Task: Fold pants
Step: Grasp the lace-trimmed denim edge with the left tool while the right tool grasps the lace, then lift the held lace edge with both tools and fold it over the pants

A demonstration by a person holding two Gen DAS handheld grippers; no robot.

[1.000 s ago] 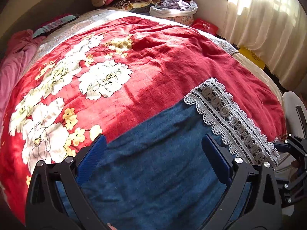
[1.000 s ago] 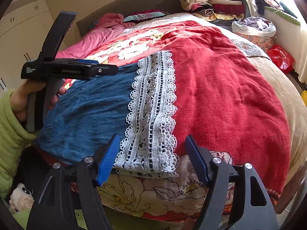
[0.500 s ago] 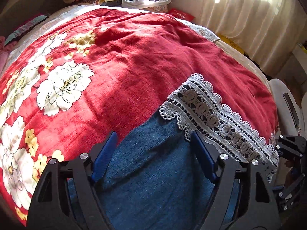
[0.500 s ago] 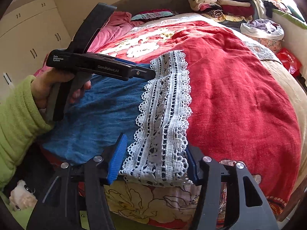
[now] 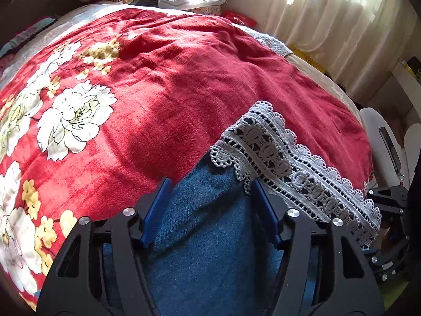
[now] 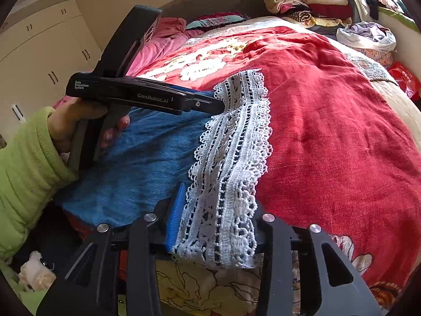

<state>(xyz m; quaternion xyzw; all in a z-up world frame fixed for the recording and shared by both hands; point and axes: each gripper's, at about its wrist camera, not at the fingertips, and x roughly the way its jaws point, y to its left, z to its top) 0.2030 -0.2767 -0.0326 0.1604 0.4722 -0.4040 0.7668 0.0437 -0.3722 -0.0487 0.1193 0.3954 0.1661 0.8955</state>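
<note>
**Desk:** Sunlit bedroom, red floral blanket (image 5: 163, 84) across the bed — where are the pants?

**Photographer:** Blue pants (image 5: 210, 237) with a white lace hem (image 6: 231, 158) lie at the blanket's near edge, folded clothes (image 6: 310, 2) stacked at the far end.

**Desk:** And the tongs?

**Photographer:** Left gripper (image 5: 210, 205), held by a hand (image 6: 76, 123) in a green sleeve (image 6: 23, 173), has just been closing; its jaws stand apart astride the blue cloth beside the lace. Right gripper (image 6: 215, 223) has just been closing too, lace hem bunched between its jaws. Whether the pads already press it, I cannot tell.
</note>
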